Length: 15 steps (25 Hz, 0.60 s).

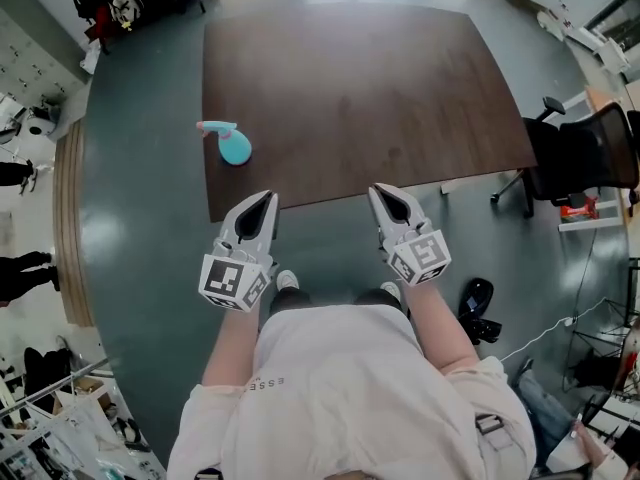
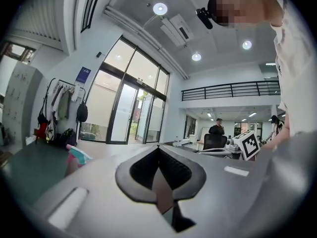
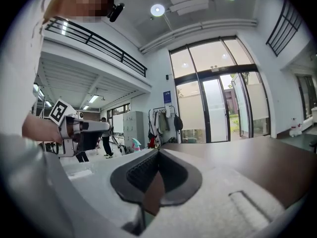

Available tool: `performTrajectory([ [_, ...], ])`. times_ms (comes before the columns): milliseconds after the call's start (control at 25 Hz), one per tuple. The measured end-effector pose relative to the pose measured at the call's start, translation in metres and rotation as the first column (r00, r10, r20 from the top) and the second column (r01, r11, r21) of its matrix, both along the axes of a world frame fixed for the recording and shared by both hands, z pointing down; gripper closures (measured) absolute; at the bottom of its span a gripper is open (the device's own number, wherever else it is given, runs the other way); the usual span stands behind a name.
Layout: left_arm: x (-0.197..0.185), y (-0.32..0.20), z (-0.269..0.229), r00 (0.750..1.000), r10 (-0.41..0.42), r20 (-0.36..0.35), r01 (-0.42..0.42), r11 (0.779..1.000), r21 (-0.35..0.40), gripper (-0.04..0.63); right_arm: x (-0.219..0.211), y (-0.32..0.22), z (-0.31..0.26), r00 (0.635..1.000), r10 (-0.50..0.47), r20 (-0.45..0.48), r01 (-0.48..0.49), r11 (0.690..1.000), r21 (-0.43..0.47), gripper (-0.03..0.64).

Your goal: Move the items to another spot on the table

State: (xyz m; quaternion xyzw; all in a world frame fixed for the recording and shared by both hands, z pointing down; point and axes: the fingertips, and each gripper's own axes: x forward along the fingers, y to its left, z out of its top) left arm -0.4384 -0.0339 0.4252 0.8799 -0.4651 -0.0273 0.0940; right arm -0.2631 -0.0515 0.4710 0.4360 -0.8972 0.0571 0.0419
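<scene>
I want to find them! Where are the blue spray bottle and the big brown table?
Blue spray bottle with pink trigger (image 1: 236, 150), head view, on its round blue body.
Dark brown wooden table (image 1: 370, 98), head view, on its bare top.

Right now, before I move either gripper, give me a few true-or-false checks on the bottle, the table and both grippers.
1. The spray bottle sits near the left edge of the table. True.
2. The left gripper is closed on the spray bottle. False: its jaws are together on nothing, and it is well clear of the bottle.
3. The right gripper has its jaws together and holds nothing. True.
4. Several items stand on the table. False: only the spray bottle shows on it.
5. The right gripper is the nearer one to the bottle. False: the left gripper is nearer.
</scene>
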Motion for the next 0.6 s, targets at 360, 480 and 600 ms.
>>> performTrajectory([
  [360,0.149,0.001,0.019,0.994,-0.110,0.005,0.110,0.994,0.006,0.578,0.181,-0.022,0.001,0.999,-0.021,-0.036,0.022,0.999,0.032,0.626],
  [480,0.178,0.010,0.018,0.991,-0.133,0.004,0.133,0.991,0.020,0.578,0.218,-0.021,-0.002,0.997,-0.007,-0.072,0.011,0.998,0.058,0.626],
  [600,0.211,0.021,0.017,0.989,-0.146,0.008,0.146,0.989,0.024,0.578,0.250,-0.014,-0.005,0.996,-0.017,-0.087,0.023,0.997,0.068,0.626],
])
